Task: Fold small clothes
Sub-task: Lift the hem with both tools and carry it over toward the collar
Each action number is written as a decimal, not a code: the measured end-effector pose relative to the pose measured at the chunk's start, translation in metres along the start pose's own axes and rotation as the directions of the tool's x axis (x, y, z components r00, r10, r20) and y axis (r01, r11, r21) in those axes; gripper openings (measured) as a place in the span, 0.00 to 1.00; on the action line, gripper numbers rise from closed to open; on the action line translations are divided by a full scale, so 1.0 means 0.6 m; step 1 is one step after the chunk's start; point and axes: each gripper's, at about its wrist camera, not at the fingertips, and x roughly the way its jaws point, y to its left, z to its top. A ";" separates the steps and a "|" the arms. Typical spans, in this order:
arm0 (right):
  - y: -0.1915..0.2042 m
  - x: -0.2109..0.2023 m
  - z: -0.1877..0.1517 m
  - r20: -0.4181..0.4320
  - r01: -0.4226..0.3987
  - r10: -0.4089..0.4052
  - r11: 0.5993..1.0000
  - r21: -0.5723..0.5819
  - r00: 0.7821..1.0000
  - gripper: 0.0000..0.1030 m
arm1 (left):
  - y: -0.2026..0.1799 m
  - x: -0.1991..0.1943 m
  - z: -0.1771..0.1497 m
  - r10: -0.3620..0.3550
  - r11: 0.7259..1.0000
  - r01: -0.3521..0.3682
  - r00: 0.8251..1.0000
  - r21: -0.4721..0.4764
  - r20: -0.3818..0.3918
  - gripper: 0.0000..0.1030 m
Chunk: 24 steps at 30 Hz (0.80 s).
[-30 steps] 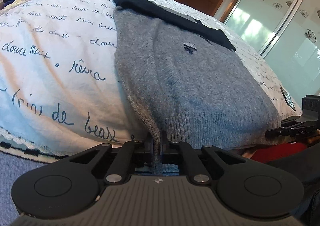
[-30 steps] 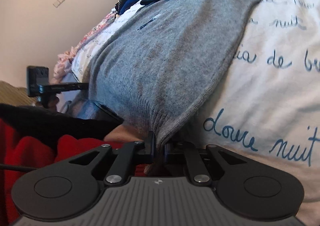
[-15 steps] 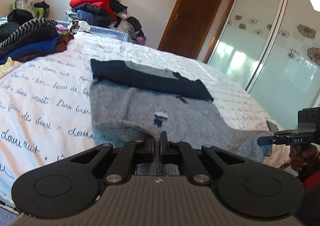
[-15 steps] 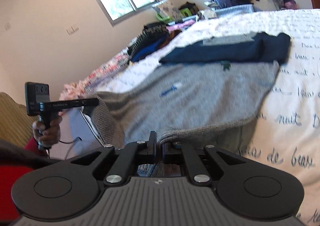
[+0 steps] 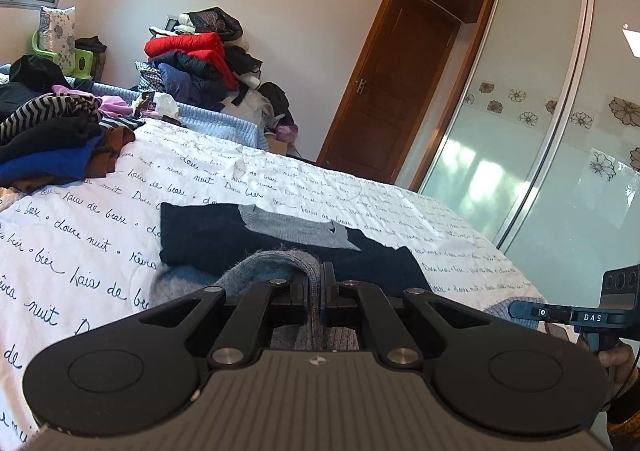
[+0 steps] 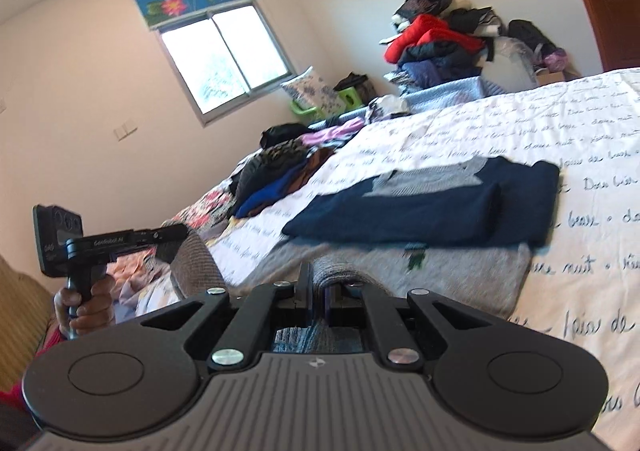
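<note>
Lifting off the bed (image 5: pixel 360 195), the grey knit sweater (image 6: pixel 460 267) has its ribbed hem pinched at both corners: the left claw (image 5: pixel 321 283) is clenched on one corner, the right claw (image 6: pixel 316 283) on the other, and each is seen side-on from the opposite camera. Just ahead of both claws the sweater's navy sleeves (image 5: pixel 224 239) lie folded across its chest, with the grey neckline beyond them. Farther out, to the left of the left claw, sits a heap of unsorted clothes (image 5: pixel 52 143), and a taller pile (image 5: pixel 192 63) stands against the far wall. The likely trouble is in carrying the hem forward: if one claw runs ahead of the other the fold would land skewed, and dragging the knit could pull the tucked sleeves loose or rumple the bedspread.
</note>
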 end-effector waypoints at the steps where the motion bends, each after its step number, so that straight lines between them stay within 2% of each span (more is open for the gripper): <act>1: -0.008 0.002 0.007 0.015 0.010 -0.010 1.000 0.012 1.000 0.06 | 0.000 0.008 0.007 0.009 1.000 -0.009 1.000 -0.004 0.006 0.06; 5: -0.043 0.015 0.031 0.066 0.041 -0.045 0.997 0.073 0.997 0.06 | 0.009 0.039 0.039 0.038 0.999 -0.038 0.999 -0.037 0.015 0.05; 11: -0.093 0.052 0.058 0.109 0.101 -0.115 0.986 0.134 0.987 0.06 | 0.013 0.100 0.098 0.108 0.994 -0.108 0.994 -0.016 0.028 0.06; 16: -0.139 0.086 0.079 0.136 0.127 -0.155 0.972 0.197 0.979 0.06 | 0.021 0.159 0.136 0.195 0.981 -0.195 0.980 0.004 0.038 0.06; 24: -0.223 0.139 0.108 0.136 0.139 -0.191 0.937 0.321 0.972 0.06 | 0.046 0.256 0.171 0.268 0.963 -0.268 0.964 0.012 0.005 0.06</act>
